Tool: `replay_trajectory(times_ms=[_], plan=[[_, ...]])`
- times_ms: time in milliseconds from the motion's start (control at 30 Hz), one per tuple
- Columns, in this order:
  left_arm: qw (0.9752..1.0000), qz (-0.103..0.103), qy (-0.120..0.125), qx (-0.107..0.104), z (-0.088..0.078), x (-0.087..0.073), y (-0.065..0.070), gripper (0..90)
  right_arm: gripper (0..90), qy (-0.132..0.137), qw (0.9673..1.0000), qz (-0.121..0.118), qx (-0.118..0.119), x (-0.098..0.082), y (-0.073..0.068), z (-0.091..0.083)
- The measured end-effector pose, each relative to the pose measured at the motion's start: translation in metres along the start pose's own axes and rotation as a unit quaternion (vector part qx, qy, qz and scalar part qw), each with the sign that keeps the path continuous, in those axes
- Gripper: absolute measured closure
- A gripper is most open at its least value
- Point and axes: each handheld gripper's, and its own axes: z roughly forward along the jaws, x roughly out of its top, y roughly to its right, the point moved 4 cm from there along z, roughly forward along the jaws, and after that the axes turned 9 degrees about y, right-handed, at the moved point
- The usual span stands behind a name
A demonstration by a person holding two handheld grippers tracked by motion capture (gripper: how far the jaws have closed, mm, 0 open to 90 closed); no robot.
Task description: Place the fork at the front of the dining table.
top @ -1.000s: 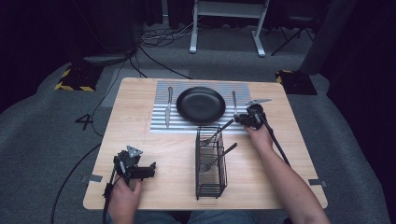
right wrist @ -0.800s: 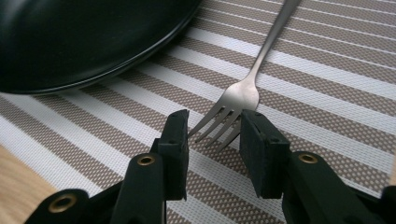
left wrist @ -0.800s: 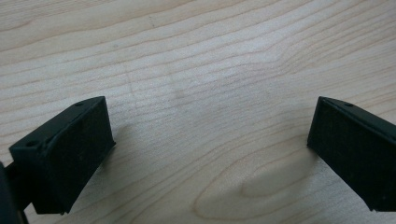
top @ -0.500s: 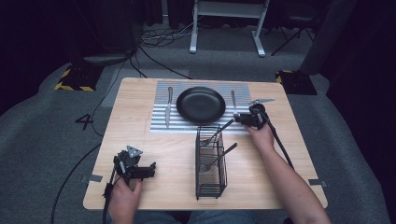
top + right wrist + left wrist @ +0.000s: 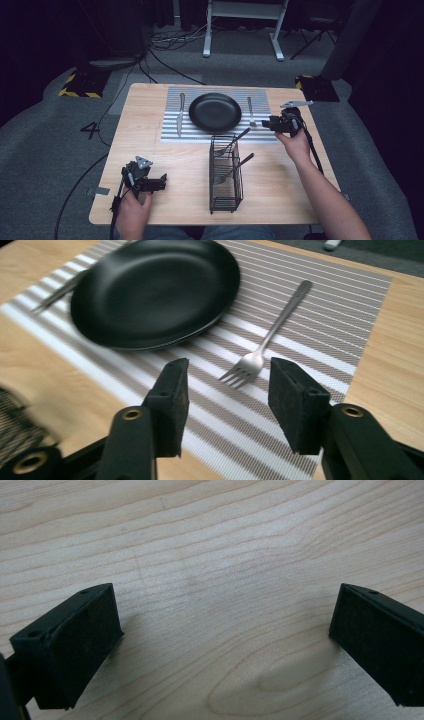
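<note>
A silver fork [image 5: 272, 330] lies on the striped placemat [image 5: 320, 305] to the right of the black plate [image 5: 155, 290]. My right gripper [image 5: 229, 371] hovers just short of the fork's tines. Its jaws have just been opening, and nothing is pressed between them. In the high view the right gripper [image 5: 270, 124] is at the placemat's [image 5: 260, 135] right edge, beside the fork [image 5: 251, 112] and plate [image 5: 215, 111]. My left gripper [image 5: 159, 182] rests low at the table's front left. It stands open [image 5: 225, 617] over bare wood.
A knife [image 5: 180, 120] lies on the mat left of the plate. A black wire basket [image 5: 226, 172] with a few utensils leaning out stands in front of the mat, between the two hands. In the right gripper view the basket [image 5: 12, 415] blurs at lower left.
The right gripper has lifted and drawn back to the right, away from the basket's utensils. The left hand has kept still.
</note>
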Motion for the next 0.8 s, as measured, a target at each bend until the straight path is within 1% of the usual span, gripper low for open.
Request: replay_trajectory(times_ms=[33, 200, 333, 567, 667, 733, 800], plan=[[1.0000, 0.000, 0.000, 0.000, 0.000, 0.000, 0.000, 0.2, 49.3, -0.002, 1.0000, -0.004, 0.007, 0.001, -0.003, -0.005], [1.0000, 0.000, 0.000, 0.000, 0.000, 0.000, 0.000, 0.2, 47.7, -0.006, 0.9993, -0.028, 0.026, 0.007, -0.020, -0.033], [1.0000, -0.001, 0.000, 0.000, 0.000, 0.000, 0.000, 0.2, 46.5, 0.007, 0.9980, -0.051, 0.036, 0.009, -0.034, -0.057], [1.0000, -0.001, 0.000, 0.000, 0.000, 0.000, 0.000, 0.2, 41.5, 0.024, 0.9962, -0.063, 0.056, 0.002, -0.048, -0.094], [1.0000, -0.001, 0.000, 0.000, 0.000, 0.000, 0.000, 0.2, 39.4, 0.018, 0.9949, -0.067, 0.074, -0.004, -0.052, -0.106], [1.0000, -0.001, 0.000, 0.000, 0.000, 0.000, 0.000, 0.2, 38.7, -0.001, 0.9939, -0.066, 0.088, -0.010, -0.055, -0.112], [1.0000, -0.001, 0.000, 0.000, 0.000, 0.000, 0.000, 0.2, 37.6, -0.013, 0.9932, -0.066, 0.095, -0.017, -0.057, -0.118]])
